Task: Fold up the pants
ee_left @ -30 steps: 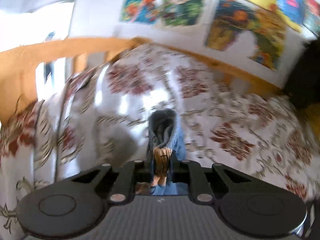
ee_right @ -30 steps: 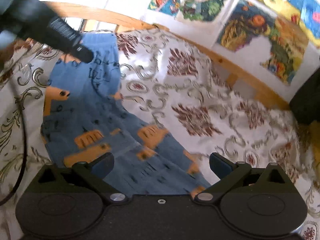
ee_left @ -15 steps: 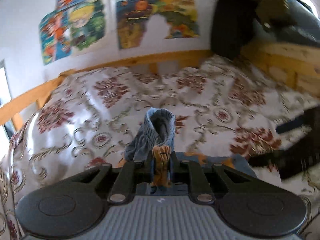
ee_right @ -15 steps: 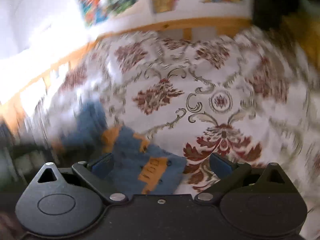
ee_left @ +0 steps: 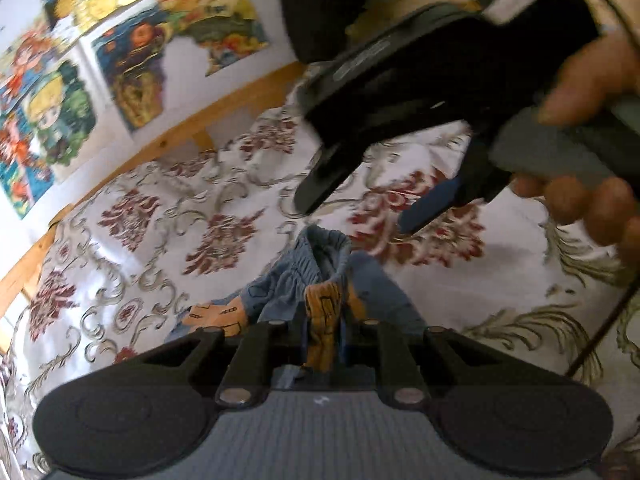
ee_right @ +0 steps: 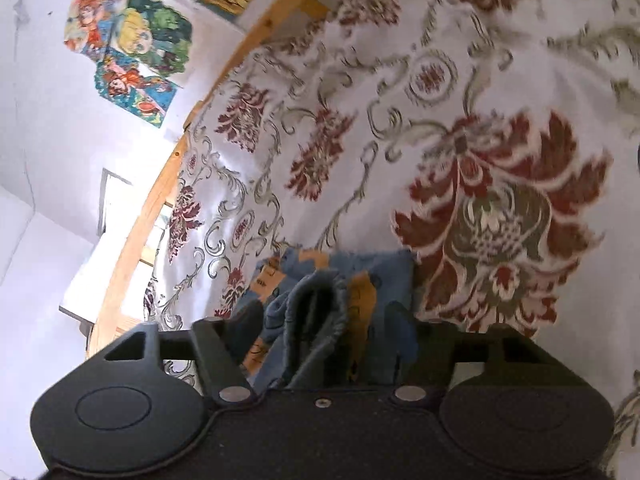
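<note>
The left gripper [ee_left: 323, 330] has its fingers pinched on a bunched fold of the pants [ee_left: 320, 276], low over the bed [ee_left: 160, 240]. The right gripper [ee_right: 326, 320] has its fingers spread, one either side of the gathered waistband; in the left view it reaches in from above right, tilted down, held by a hand [ee_left: 588, 148]. The pants are blue with orange patches, crumpled in a heap on the flowered bedspread, waistband opening upward. Long axis: cannot tell.
</note>
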The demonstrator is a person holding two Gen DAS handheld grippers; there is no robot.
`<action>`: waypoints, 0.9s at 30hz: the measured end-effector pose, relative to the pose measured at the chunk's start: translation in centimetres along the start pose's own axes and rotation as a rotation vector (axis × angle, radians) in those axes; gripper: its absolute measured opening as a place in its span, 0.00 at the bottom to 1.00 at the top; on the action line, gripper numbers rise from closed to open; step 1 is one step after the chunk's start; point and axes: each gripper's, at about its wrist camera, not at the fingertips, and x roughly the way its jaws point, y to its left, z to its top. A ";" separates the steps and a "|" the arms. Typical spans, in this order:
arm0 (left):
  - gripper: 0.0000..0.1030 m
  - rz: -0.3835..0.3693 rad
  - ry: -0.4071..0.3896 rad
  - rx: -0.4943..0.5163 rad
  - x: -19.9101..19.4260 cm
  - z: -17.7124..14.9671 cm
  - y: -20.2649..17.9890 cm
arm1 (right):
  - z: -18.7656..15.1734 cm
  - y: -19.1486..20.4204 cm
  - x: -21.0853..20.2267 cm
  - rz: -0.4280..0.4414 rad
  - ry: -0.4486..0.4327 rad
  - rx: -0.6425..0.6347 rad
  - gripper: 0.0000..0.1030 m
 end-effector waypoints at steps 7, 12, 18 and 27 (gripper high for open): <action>0.16 -0.001 -0.015 0.087 0.2 0.0 -2.8 | -0.2 -0.1 -0.2 -0.046 -0.014 -0.031 0.28; 0.16 0.021 -0.010 0.128 0.6 -0.2 -3.8 | -0.3 0.3 -0.1 -0.047 -0.012 -0.076 0.20; 0.16 0.119 -0.034 0.235 0.6 -1.0 -5.1 | -0.3 0.6 0.2 -0.048 0.001 -0.116 0.19; 0.17 0.136 -0.006 0.382 1.6 -2.6 -7.0 | -0.8 0.1 1.0 -0.118 0.043 -0.149 0.29</action>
